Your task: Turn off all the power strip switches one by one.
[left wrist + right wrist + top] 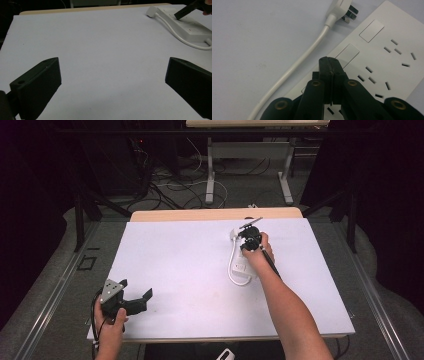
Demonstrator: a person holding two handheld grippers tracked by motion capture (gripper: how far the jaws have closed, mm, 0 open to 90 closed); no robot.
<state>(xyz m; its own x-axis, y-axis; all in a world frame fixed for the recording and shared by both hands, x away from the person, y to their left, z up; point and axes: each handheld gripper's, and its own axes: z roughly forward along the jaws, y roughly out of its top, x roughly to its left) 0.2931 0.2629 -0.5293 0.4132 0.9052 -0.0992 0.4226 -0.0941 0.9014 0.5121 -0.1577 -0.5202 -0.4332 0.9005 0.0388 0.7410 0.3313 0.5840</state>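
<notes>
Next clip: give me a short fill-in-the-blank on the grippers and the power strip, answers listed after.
1. The right gripper has its jaws pressed ____.
2. Its tips sit over a rectangular ____ on the power strip.
3. The left gripper has its jaws ____, with nothing between them.
4. The plug lies on the table, not in a ____.

Answers: together; switch; open; socket
</notes>
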